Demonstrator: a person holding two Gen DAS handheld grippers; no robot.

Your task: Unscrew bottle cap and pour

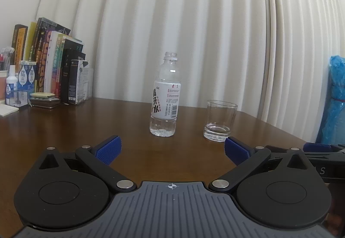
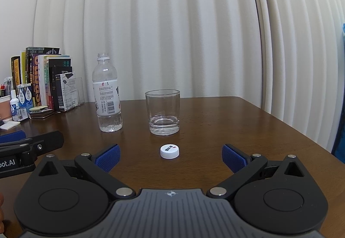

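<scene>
The worktop is a dark wood one with a pleated curtain behind it and a row of books at the back left. Largest of the task's things is the bottle, standing upright near the middle with its neck bare, so the cap is already off. It looks almost empty, just a little water at the bottom, so I'd guess it's very light and the thin plastic will dent if squeezed hard. The labelled middle seems the best place to grab, since the paper gives more grip than the slick clear shoulder.

Just to its right, apart from it, is the glass. It's heavy-bottomed, smooth and breakable, and there might be a little water in it, hard to tell. It probably shouldn't be bumped while pouring.

The left tool is spread wide with nothing in it, sitting back from the bottle. The right tool is the same, wide apart and empty.

Smallest is the cap, white and lying flat on the wood in front of the glass, between the right tool's fingertips but not touched by them.

Only the right wrist view shows that cap. The left view has the bottle dead centre and catches a blue bag on the far right.
</scene>
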